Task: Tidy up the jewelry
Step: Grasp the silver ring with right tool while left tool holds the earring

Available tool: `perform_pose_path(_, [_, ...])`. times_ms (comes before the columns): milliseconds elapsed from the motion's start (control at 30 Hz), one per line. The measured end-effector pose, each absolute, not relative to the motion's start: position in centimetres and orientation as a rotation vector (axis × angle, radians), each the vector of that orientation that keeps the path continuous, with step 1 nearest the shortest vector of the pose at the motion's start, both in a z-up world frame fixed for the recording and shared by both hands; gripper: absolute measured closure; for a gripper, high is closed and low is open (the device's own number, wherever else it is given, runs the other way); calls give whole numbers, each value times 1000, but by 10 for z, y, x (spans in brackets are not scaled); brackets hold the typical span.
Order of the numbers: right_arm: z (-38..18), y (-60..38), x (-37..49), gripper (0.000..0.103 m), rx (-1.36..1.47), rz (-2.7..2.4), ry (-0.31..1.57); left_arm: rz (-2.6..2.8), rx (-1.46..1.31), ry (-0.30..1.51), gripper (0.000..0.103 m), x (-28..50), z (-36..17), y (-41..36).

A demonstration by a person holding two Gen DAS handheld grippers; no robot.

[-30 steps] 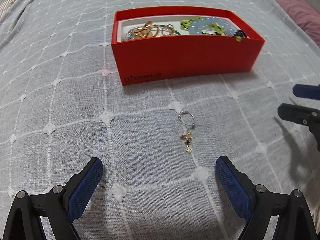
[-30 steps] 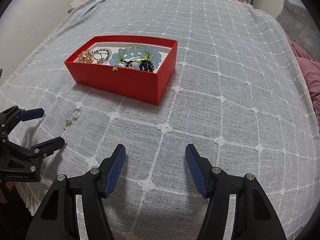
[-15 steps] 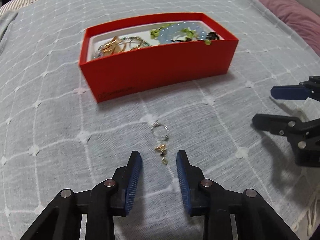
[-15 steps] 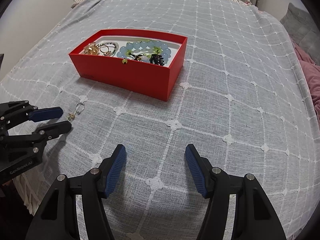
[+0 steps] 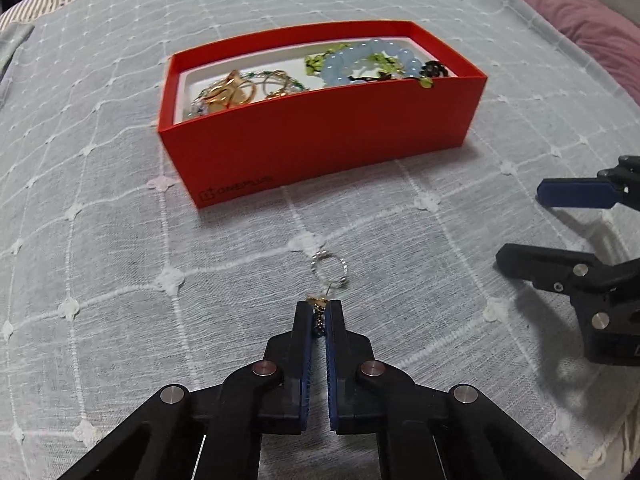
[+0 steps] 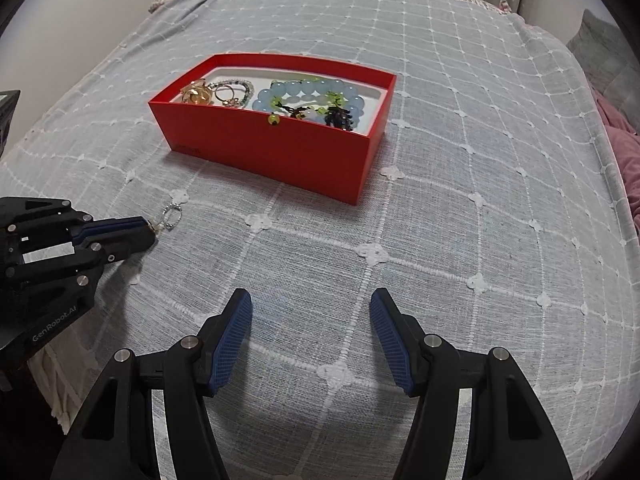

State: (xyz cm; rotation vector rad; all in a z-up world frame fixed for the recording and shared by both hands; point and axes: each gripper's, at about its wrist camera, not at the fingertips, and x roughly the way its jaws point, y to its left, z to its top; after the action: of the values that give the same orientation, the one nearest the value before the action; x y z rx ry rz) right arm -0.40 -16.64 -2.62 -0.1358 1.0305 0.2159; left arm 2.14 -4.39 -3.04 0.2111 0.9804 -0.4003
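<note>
A box (image 5: 320,136) is sitting on the bed (image 5: 100,240), holding rings (image 5: 236,90) at its left end and a bead bracelet (image 5: 372,60) at its right. In front of it, a charm ring (image 5: 329,270) is lying on the bedspread, its charm end lying between the left claw's (image 5: 319,312) pads. The right claw (image 6: 310,320) is hovering to the right.

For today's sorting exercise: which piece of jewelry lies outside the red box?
The silver ring with gold charms, on the bedspread before the red box; every other piece sits inside.

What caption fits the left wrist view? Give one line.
Left gripper shut on the charm ring lying on the bedspread before the red box.
</note>
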Motion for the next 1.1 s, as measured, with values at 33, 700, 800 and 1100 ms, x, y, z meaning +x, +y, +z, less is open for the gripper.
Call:
perform_pose_path(33, [-27,-163,-4,38,-139,221,1030,-397,208,981,100,21,-30,-42])
perform_pose_path(700, [-32,-100,3,43,-194,376,989,-343,124,959,100,16,-18,5])
perform_pose_path(800, [-34,-86,4,51,-218,412,984,-338,115,961,100,17,-18,8])
perform_pose_path(1100, [-38,-76,24,66,-142,484,972,-330,107,964,100,19,-18,11])
